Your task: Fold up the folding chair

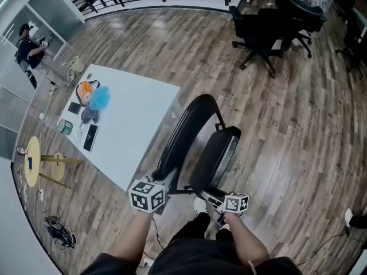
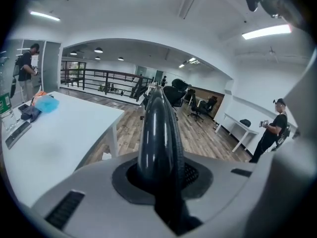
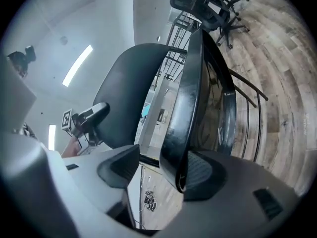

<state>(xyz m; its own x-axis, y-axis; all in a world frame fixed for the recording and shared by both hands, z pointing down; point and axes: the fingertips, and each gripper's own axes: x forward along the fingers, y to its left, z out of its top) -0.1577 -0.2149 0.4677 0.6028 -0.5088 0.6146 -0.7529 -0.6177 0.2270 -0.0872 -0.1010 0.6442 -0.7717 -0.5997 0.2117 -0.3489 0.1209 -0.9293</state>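
Note:
The black folding chair stands right in front of me on the wood floor. Its curved backrest (image 1: 184,133) and its seat (image 1: 216,156) are both seen nearly edge-on, close side by side. My left gripper (image 1: 158,181) is shut on the backrest's top rim (image 2: 157,133), which fills the gap between the pads. My right gripper (image 1: 211,197) is at the seat's near edge. In the right gripper view that edge (image 3: 190,108) lies against one pad (image 3: 204,175). The other pad (image 3: 120,166) stands apart with floor showing between, so the right gripper (image 3: 161,175) is open.
A white table (image 1: 137,136) stands close on the left of the chair, with a blue and orange bundle (image 1: 93,96) and a dark phone (image 1: 90,137) on it. Black office chairs (image 1: 266,30) are farther off. A yellow stool (image 1: 33,160) is at the left. People stand at a distance (image 1: 28,49) (image 2: 271,130).

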